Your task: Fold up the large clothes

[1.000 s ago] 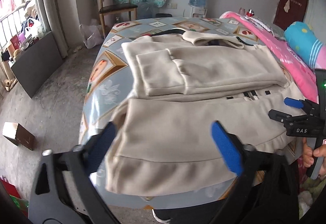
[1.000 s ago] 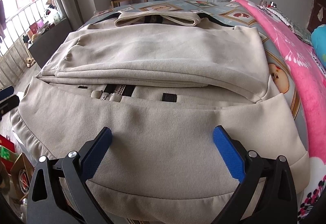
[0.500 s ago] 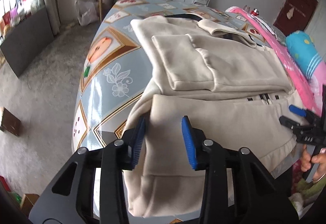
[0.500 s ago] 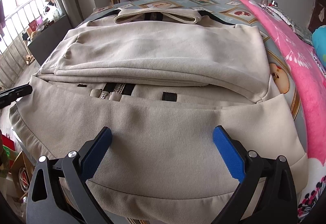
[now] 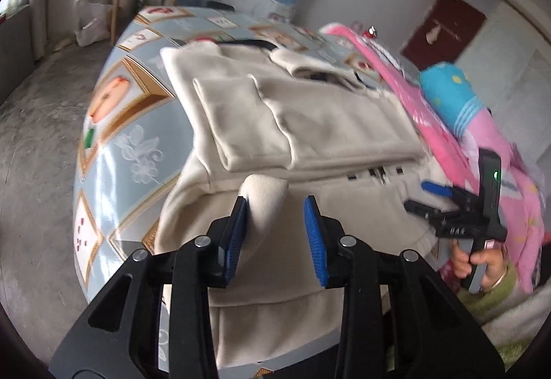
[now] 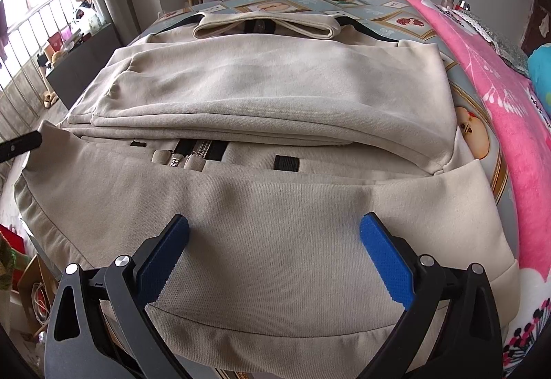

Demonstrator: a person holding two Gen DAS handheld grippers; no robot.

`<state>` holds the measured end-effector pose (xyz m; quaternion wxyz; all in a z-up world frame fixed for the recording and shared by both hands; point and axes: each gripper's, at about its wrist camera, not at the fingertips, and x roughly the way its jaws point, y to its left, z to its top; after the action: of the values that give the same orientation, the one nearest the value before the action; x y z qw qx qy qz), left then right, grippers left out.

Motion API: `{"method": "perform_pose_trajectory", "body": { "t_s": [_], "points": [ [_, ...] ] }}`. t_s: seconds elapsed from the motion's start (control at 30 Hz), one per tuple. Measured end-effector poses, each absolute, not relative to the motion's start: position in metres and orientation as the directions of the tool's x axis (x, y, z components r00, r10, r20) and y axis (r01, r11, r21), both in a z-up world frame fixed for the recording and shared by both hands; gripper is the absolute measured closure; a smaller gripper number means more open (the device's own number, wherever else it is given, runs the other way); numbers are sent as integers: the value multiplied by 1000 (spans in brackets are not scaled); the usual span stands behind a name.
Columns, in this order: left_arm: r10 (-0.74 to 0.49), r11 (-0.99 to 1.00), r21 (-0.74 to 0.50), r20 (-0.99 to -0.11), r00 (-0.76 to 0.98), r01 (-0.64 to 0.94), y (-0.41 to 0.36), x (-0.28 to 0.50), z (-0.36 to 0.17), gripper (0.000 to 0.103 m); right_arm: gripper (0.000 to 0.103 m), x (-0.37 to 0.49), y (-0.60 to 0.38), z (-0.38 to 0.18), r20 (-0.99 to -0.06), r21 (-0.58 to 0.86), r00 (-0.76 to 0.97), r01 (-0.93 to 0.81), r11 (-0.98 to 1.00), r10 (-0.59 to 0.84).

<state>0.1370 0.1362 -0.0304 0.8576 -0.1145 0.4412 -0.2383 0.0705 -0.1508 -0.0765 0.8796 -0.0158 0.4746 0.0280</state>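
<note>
A: Left gripper (image 5: pixel 275 224)? A second ago its jaws gaped over the beige jacket (image 6: pixel 275 96) hem; now they're closing, with a pinch of fabric bunched up between the blue pads (image 5: pixel 237 234). It touches the left pad; the right pad looks just clear. Not clamped yet.

B: So a grab in progress at the jacket's near-left corner. Right gripper (image 6: pixel 275 255)?

A: No change. Jaws wide apart, nothing held, parked over the lower panel near the bed's (image 5: pixel 113 124) near edge.

B: Where's the jacket?

A: Flat on the patterned bed sheet, sleeves already folded across the chest, collar toward the far edge, hem hanging slightly over the near edge. My read: sleeve step done, bottom-up fold is next, waiting on both corners being gripped.

B: Room to move?

A: Far half of the bed beyond the collar is bare, so the fold has somewhere to land. Left edge drops off to the floor (image 5: pixel 31 144). Pink blanket (image 6: pixel 499 96) runs along the right edge, just beside the jacket. Could snag there.
</note>
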Motion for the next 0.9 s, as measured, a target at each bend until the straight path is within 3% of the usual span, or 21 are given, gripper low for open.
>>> {"method": "perform_pose_trajectory", "body": {
  "t_s": [0.1,0.2,0.4,0.53,0.6,0.73,0.9],
  "points": [
    [-459,889,-373,-739,494,267,137,145,-38,71,6,70,-151,-77,-836,-1,548,-63,998,34],
    [-469,882,-415,-731,495,223,146,153,-43,71,6,70,-151,-77,-836,-1,548,-62,998,33],
    [-537,841,-495,-709,457,219,155,161,-50,69,6,70,-151,-77,-836,-1,547,-62,998,33],
    [-624,781,-547,-651,433,302,155,150,-40,68,6,70,-151,-78,-835,-1,549,-59,998,31],
    [-621,784,-524,-666,413,333,149,146,-39,68,6,70,-152,-78,-835,-2,549,-59,998,31],
    [-446,890,-335,-783,434,309,137,146,-47,70,6,69,-151,-78,-835,-2,549,-58,998,30],
    [-432,891,-301,-791,433,339,131,143,-44,70,6,70,-151,-78,-835,-3,550,-58,998,29]
  ]
}}
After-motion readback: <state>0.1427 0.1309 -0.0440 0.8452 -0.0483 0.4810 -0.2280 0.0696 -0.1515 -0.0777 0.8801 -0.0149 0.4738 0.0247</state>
